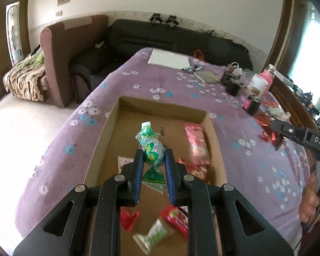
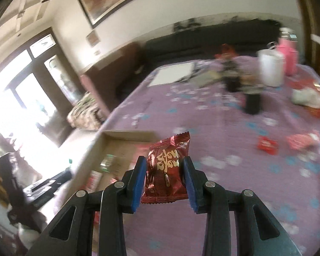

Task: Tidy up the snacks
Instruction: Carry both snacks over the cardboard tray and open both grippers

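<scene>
Over the cardboard box (image 1: 211, 140) on the purple flowered bench (image 1: 256, 170), I have the left tongs (image 1: 154, 155) pinching a green twist-wrapped candy (image 1: 153, 149) by its round middle, both twisted ends sticking out free. Below it, on the box floor, lie red packets (image 1: 197, 145) by the right wall and another green candy (image 1: 154, 234) near me.

The right tongs (image 2: 165, 170) pinch a dark red snack packet (image 2: 167, 170) across its width, the crimped top edge standing above the pads. They hang over the bench cloth just right of the box (image 2: 108, 143), whose corner and wall show to the left in the blurred right wrist view. More red packets (image 2: 266, 145) lie loose on the cloth further right.

My judgement: the left candy is already over the box, so I should lower it toward a bare patch of cardboard before spreading the pads, not drop it from height where it could bounce onto the wall. The right packet needs to travel left past the box wall first; I would keep it lifted clear of that rim. The two tongs would then share the same space, so one hand should empty first.
</scene>
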A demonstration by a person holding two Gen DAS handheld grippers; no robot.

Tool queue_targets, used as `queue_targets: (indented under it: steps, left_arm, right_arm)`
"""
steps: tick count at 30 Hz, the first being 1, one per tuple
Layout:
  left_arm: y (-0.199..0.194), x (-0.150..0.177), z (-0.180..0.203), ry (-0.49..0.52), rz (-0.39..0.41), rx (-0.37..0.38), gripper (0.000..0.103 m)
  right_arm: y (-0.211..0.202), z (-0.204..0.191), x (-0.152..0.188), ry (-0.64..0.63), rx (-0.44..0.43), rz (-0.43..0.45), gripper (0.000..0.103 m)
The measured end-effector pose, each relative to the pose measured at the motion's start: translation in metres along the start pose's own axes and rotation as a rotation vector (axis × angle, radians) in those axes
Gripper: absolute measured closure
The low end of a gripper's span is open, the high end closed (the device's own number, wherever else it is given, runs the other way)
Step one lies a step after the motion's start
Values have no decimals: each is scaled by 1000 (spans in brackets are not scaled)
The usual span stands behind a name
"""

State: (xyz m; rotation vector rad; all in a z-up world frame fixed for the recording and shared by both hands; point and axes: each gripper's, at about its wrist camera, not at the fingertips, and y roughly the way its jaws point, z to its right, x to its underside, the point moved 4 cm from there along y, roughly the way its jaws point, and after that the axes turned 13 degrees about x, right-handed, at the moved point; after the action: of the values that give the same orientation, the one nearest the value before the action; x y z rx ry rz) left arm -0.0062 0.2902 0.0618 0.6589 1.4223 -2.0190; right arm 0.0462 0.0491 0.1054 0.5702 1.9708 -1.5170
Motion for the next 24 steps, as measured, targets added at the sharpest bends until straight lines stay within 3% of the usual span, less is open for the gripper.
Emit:
queue_targets:
  steps: [7, 13, 14, 18, 24]
  left_arm:
    - [47, -5, -24, -55, -93, -2, 86]
    - [59, -8, -37, -106, -100, -22, 85]
    - [60, -7, -37, -109, -104, -27, 83]
    - [63, -2, -36, -139, -115, 1, 58]
    - [38, 1, -18, -111, -76, 4, 58]
  right_arm:
    - [83, -70, -9, -69, -22, -115, 68]
    - [134, -91, -4, -72, -29, -185, 68]
    - [138, -92, -4, -68, -29, -191, 68]
    - [150, -100, -2, -42, -70, -221, 64]
    - [130, -90, -3, -26, -73, -170, 64]
